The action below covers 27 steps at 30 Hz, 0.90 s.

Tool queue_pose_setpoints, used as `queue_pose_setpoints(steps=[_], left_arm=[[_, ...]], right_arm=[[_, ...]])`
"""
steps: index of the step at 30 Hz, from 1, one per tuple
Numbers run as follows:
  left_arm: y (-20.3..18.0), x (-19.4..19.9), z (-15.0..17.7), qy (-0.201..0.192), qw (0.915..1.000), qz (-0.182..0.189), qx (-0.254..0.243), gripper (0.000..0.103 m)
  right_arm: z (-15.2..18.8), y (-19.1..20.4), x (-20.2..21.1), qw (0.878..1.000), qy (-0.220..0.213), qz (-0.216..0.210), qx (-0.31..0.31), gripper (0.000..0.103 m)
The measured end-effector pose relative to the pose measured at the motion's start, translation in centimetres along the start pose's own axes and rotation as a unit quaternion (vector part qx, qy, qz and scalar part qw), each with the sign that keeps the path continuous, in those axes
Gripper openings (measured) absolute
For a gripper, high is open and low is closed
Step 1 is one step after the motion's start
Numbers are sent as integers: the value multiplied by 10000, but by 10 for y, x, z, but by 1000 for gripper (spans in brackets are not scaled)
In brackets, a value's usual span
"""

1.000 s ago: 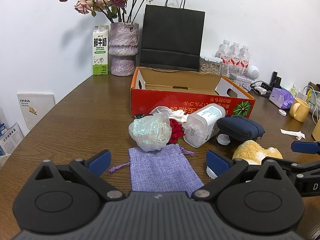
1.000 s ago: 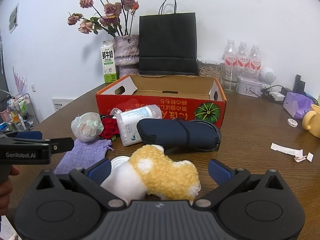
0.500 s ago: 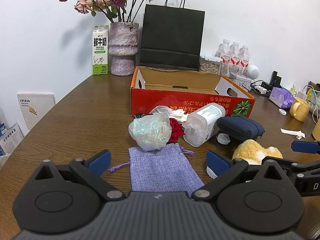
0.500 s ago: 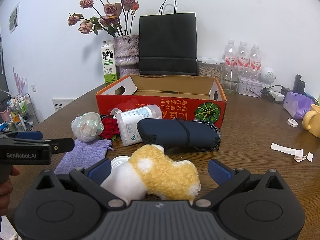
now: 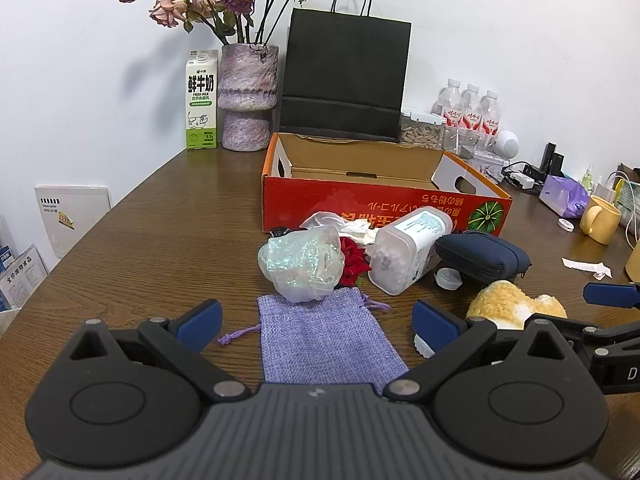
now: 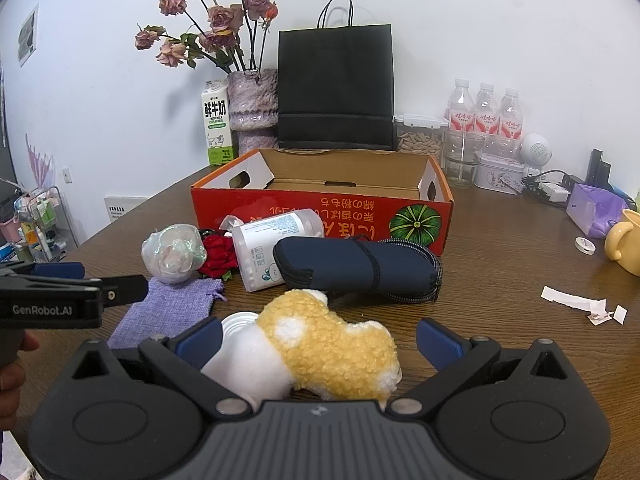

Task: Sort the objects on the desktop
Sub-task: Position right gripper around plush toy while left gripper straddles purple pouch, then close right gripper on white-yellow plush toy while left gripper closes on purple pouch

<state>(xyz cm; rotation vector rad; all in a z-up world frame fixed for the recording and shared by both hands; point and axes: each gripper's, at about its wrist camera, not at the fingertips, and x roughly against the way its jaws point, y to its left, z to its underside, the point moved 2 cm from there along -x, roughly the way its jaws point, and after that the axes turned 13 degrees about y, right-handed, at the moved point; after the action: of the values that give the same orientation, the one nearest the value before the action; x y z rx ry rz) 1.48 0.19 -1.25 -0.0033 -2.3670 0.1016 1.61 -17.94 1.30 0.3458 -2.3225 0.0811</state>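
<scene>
Both jaws are wide open. Left gripper [image 5: 316, 318] sits over the purple pouch [image 5: 326, 340], and right gripper [image 6: 320, 338] sits around the fluffy toy [image 6: 328, 350]. Far behind stands the red box [image 6: 320, 204].

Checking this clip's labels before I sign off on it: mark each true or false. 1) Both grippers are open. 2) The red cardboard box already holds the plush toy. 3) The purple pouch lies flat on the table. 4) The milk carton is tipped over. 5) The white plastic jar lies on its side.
1) True: the left gripper and the right gripper both stand open, gripping nothing.
2) False: the plush toy lies on the table; no items show in the red cardboard box.
3) True: the purple pouch lies flat.
4) False: the milk carton stands upright.
5) True: the white plastic jar lies on its side.
</scene>
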Motion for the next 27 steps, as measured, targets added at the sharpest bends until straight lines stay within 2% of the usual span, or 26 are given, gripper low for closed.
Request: queue_pose_setpoints(steps=[15,27], left_arm=[[-1,-2,0,53,10000,-36,-31,103],[2,-12,4,371,9990,-239,-5,103]], right_arm=[[4,-2,-2,10000,61,-4,-28,103],[9,-7,-8,9995,287,60,97,103]])
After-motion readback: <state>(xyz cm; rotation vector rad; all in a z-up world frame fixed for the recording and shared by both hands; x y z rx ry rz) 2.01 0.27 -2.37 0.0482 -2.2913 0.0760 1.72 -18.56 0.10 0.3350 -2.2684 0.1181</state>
